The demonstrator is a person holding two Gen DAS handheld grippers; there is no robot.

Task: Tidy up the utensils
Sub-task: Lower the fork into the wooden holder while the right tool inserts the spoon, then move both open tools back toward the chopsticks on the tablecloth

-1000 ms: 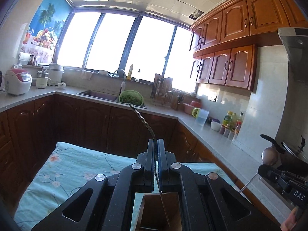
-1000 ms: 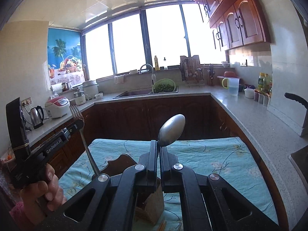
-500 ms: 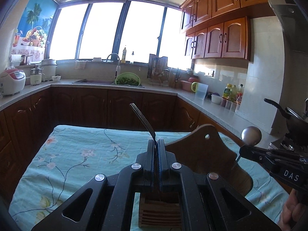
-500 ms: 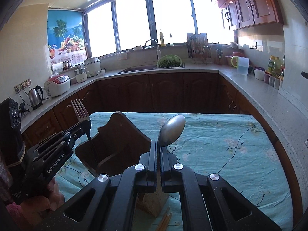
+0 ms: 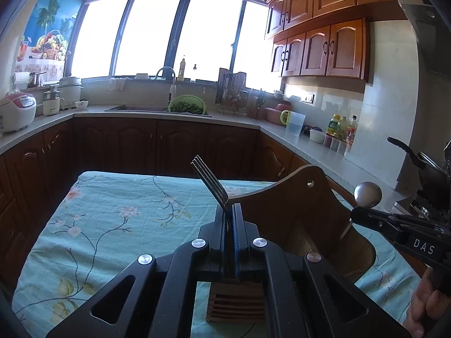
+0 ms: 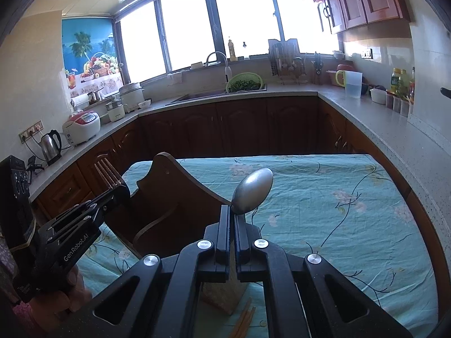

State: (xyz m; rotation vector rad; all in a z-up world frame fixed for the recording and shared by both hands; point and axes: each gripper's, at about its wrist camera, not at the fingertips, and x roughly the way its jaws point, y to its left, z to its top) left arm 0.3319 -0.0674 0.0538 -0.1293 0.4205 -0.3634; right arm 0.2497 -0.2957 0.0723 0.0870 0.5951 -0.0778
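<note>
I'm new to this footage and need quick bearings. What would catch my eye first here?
The fork, tines up, clamped in the left hand-held gripper, and the spoon, bowl up, clamped in the right hand-held gripper. Both are above a wooden utensil holder on a floral blue tablecloth. Behind, bright windows glare over the sink counter.

My right tool (image 5: 355,216), on its side: "DAS"
My left tool (image 6: 123,190), along its arm: "GenRobot.AI"
</note>
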